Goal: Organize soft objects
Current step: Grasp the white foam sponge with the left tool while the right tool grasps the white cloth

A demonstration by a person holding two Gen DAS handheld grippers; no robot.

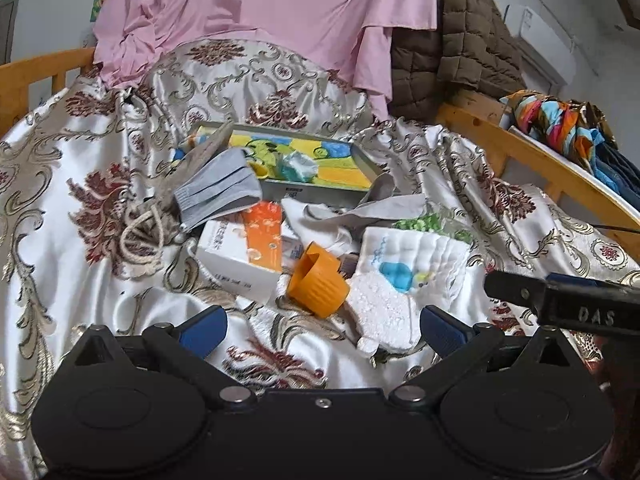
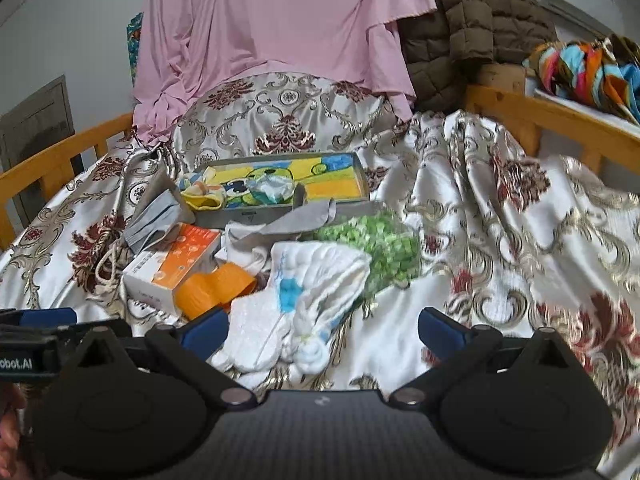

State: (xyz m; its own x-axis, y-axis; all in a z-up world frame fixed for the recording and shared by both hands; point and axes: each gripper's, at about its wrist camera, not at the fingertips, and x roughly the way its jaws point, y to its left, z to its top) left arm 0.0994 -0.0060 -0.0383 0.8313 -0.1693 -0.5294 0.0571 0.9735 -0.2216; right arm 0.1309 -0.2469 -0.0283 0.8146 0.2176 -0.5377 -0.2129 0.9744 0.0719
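A pile of small items lies on a patterned satin bedspread [image 1: 80, 152]. A grey tray [image 1: 352, 194] lined with a yellow cartoon cloth holds a pale blue crumpled piece [image 1: 298, 166]. In front lie grey face masks [image 1: 216, 192], a grey and white cloth [image 1: 360, 212], a white quilted cloth with a blue motif [image 1: 412, 256], a white fluffy cloth [image 1: 380, 308] and a green patterned piece [image 2: 376, 244]. My left gripper [image 1: 322, 326] is open just short of the pile. My right gripper [image 2: 324, 328] is open over the white quilted cloth [image 2: 320, 276].
An orange ribbed cup [image 1: 320, 280] lies on its side beside an orange and white carton [image 1: 244, 256]. A coiled rope [image 1: 140, 236] sits at left. Pink sheet [image 1: 260, 12], brown quilted jacket [image 1: 452, 48], wooden rails [image 1: 520, 148] and colourful cloth [image 1: 560, 124] ring the bed.
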